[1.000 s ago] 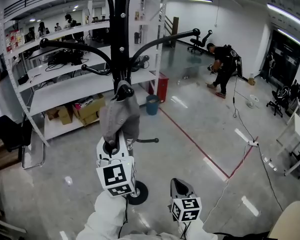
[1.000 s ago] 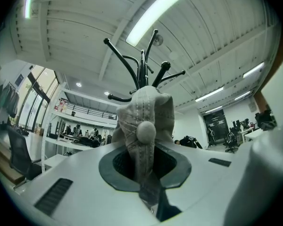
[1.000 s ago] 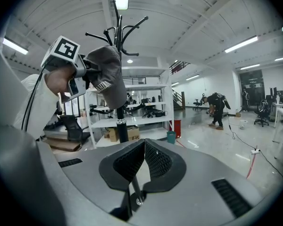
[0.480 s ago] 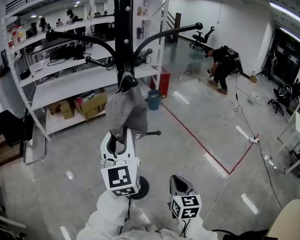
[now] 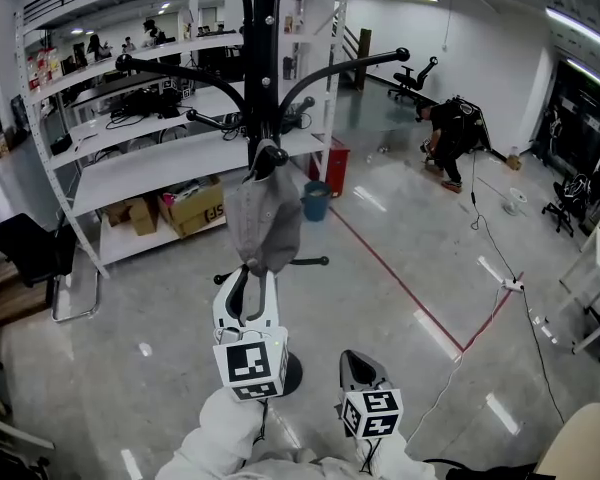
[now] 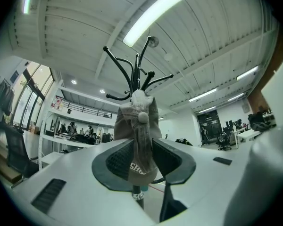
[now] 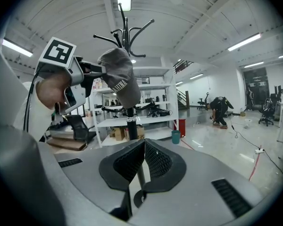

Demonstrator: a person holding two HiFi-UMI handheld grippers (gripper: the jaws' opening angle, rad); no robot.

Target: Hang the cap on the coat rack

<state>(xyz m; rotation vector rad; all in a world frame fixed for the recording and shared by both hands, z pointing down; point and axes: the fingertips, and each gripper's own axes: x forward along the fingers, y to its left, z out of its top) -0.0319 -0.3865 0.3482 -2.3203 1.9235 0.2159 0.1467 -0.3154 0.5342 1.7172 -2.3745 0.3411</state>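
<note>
Okay, nearest first. The right gripper point(image 5: 357, 366) is low by the person's body, fingers pressed together on nothing, idle. The left gripper point(image 5: 252, 286) is just ahead of it, under the cap. Its fingers point(image 6: 117, 162) have just been opening and now stand wide. The lower edge of the cap point(image 5: 263, 218) dangles in the gap between them, but both pads look clear of the cloth, so that is no grip. Compared with a second ago, the left gripper sits lower and a bit back from the cap.

The cap itself is on the coat rack point(image 5: 266, 58), crown caught over a low knobbed hook point(image 5: 270, 158), hanging limp against the pole and well off the floor.

Judgement: the release is done and the cap rests on the hook alone, so the task is basically finished. What's left is backing the left gripper out. The risk is snagging the brim and dragging the cloth off the knob.

Further back there is white shelving point(image 5: 150, 158) behind the rack, and a person point(image 5: 450, 138) bent over on the far floor.
</note>
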